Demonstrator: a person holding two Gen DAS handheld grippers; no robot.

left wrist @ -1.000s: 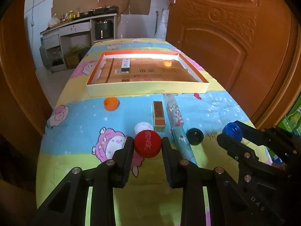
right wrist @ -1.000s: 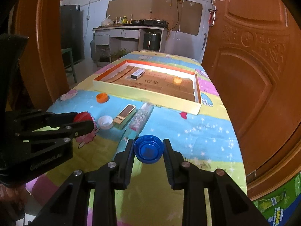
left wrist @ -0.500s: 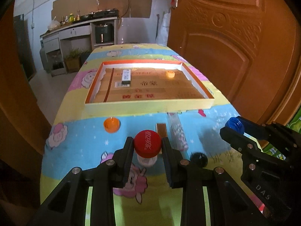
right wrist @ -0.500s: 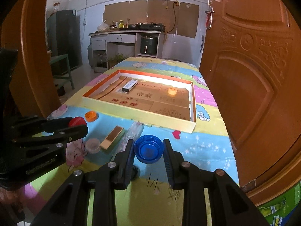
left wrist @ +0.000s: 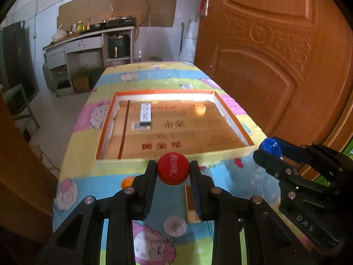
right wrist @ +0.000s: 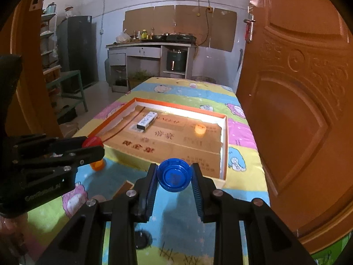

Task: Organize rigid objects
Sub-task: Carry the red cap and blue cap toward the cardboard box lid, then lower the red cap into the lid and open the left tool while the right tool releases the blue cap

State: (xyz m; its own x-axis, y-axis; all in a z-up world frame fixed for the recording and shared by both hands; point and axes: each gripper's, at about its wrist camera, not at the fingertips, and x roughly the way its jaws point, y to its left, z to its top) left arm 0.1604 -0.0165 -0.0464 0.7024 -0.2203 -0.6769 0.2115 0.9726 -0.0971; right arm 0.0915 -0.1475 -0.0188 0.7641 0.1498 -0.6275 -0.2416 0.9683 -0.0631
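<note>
Left wrist: left tongs [left wrist: 173, 172] clamp red cap [left wrist: 173, 169], right tongs [right wrist: 174, 177] clamp blue cap [right wrist: 174, 174]; both held above desk [left wrist: 154, 81], by tray [left wrist: 106, 128] near rim.

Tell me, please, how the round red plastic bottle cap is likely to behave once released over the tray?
The round red plastic bottle cap, pinched by the left gripper, looks rigid and probably light. Being round, it may roll or bounce on the cardboard tray floor if dropped edgewise.
</note>
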